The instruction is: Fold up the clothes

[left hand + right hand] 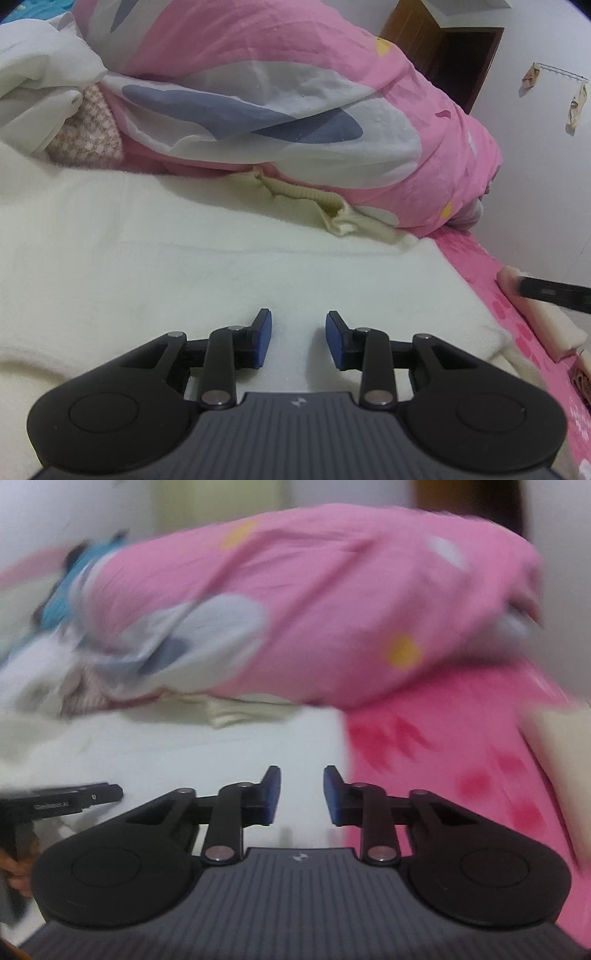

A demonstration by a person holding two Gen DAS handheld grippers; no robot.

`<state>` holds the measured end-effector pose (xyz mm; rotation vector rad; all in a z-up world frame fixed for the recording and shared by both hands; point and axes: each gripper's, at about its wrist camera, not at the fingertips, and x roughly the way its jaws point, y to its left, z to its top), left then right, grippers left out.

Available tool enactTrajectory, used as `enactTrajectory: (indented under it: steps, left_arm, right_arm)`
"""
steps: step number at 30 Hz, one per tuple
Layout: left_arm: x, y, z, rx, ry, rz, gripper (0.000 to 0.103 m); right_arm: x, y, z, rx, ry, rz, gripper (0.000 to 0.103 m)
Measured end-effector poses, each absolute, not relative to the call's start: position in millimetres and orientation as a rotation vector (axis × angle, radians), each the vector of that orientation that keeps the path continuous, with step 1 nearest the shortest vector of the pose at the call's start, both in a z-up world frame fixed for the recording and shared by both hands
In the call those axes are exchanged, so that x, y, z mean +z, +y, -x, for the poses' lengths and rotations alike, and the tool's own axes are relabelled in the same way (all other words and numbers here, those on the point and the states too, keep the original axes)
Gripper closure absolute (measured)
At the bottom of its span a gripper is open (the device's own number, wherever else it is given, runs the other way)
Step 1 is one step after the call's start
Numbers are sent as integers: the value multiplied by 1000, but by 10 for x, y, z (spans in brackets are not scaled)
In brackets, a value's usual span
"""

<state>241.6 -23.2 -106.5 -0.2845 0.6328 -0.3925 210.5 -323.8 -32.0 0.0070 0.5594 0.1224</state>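
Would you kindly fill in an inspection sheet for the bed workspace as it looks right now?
Surface: bed with pink patterned sheet.
Job's things: cream knitted garment spread flat; its ribbed cuff lies against the pink cartoon-print quilt.
Clutter: the bunched quilt, white cloth, pink checked fabric, cream folded piece at the bed edge.
Grippers: left gripper open over the garment, nothing between its pads; right gripper open, empty.
Cables: nothing seen.
Surroundings: white wall, brown wooden door, wall rack with hanging items.
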Motion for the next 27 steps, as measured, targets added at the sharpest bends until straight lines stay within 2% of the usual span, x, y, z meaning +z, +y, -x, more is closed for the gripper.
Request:
enactTrajectory:
  steps: [3, 4, 5, 7, 9, 14, 18, 25, 27]
  left_arm:
    - [-1081, -182, -2409, -408, 623, 319, 66]
    - [-1085, -171, -2408, -418, 620, 328, 62]
    - [-1087, -163, -2407, -426, 616, 335, 61]
    - [-1087, -167, -2403, -433, 614, 334, 58]
    - [-1086, -174, -2401, -433, 613, 330, 58]
    - [-1085, -177, -2395, -432, 609, 327, 58]
    - [-1092, -171, -2399, -431, 609, 330, 58]
    - [-1101, -165, -2399, -432, 609, 336, 58]
    - [-1105, -162, -2402, -435, 609, 341, 58]
  right_arm:
    - [-749, -3148, -2530, 57, 688, 186, 87]
    - [-929, -3198, -2635, 9, 739, 236, 80]
    - [-989, -3325, -2620, 38, 718, 179, 79]
    - [-870, -3501, -2631, 29, 725, 23, 79]
    - [-743, -3433, -2665, 13, 717, 42, 86]
    - [-561, -3281, -3067, 44, 656, 71, 87]
    - [-993, -3339, -3512, -30, 728, 96, 88]
    - [-641, -3130, -3541, -37, 691, 134, 89]
    - [-840, -3153, -3758, -74, 737, 159, 89]
